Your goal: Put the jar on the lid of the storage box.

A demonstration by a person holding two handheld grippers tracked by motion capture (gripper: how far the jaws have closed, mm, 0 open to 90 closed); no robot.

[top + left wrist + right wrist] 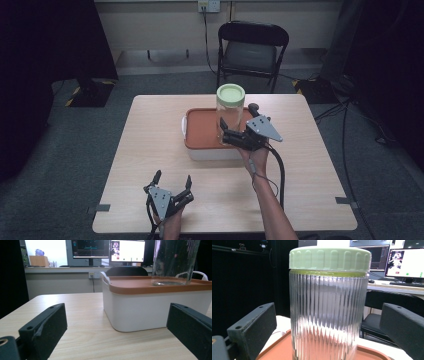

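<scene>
While the ribbed clear glass jar with the pale green screw lid (230, 114) stands on the white box's orange lid (200, 131), right tongs (223, 131) sit spread around it, not touching; left tongs (173, 179) spread, well short of the box.

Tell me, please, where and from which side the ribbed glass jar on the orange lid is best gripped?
Grip the jar on its straight ribbed wall below the green cap, coming level from the right gripper's side: it stands upright, and the open jaws already flank it.
</scene>
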